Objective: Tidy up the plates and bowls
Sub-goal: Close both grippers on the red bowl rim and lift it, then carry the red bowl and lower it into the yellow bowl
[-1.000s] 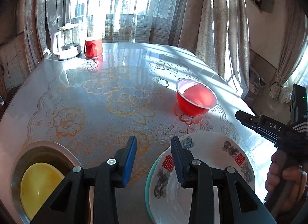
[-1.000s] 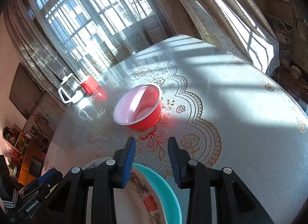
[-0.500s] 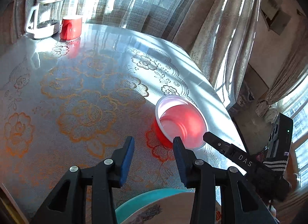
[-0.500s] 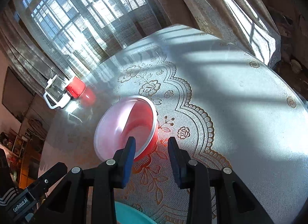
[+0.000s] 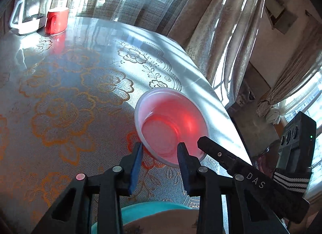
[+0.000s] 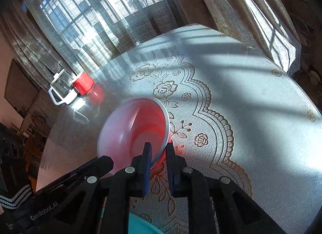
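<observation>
A red bowl [image 5: 171,125] with a pale inside stands near the table's right edge, tipped a little. My right gripper [image 6: 158,150] is closing tight on its near rim, one pad inside and one outside; the left wrist view shows that gripper [image 5: 203,141] at the bowl's right side. My left gripper [image 5: 160,147] straddles the bowl's near-left rim, jaws closing, with a wide gap and no pad plainly pressing. It also shows at the lower left of the right wrist view [image 6: 106,161]. A teal plate [image 5: 153,207] with a white patterned plate [image 5: 161,224] on it lies just under both grippers.
A red mug [image 5: 56,20] and a white-framed glass jug [image 5: 28,18] stand at the table's far left by the window. The table's edge [image 5: 227,113] drops off just right of the bowl, with curtains and floor beyond. The flowered tablecloth [image 5: 70,103] spreads left of the bowl.
Both grippers came forward from over the plates to the red bowl. The right jaws went from apart to clamped on its rim, and the bowl tipped. The left jaws narrowed.
</observation>
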Motion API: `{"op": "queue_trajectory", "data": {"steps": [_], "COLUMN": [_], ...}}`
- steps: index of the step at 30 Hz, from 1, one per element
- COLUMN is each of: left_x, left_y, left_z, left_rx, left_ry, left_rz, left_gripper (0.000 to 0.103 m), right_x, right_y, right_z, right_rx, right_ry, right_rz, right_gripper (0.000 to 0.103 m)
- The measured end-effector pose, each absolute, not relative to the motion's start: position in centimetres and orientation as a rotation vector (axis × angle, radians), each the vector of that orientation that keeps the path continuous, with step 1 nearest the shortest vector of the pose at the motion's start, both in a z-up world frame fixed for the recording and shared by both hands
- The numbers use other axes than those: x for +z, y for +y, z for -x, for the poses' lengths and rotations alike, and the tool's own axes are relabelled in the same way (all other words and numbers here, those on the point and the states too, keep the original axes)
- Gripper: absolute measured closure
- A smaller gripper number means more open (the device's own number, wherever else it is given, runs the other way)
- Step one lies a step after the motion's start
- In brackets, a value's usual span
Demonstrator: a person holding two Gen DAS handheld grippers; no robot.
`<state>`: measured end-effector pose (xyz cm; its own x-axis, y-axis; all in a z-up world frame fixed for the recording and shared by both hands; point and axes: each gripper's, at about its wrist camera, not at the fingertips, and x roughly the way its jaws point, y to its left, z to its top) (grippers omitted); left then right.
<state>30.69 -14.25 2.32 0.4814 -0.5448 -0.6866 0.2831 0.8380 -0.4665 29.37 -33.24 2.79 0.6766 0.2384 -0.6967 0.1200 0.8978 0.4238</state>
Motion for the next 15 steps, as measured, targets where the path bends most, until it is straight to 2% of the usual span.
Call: {"op": "queue_trajectory", "data": {"steps": [15], "left_x": [7.0], "left_y": [-7.3], "left_z": [-21.4], "left_rx": [-0.448], "left_ry": [0.780], "left_rz": [0.278], "left_gripper": [0.069], "right_x": [7.7], "right_y": [-27.0], "right_z": [-22.9], "right_rx": [0.246], "right_ry": [0.720], "right_rz": [-0.439], "right_gripper": [0.089]}}
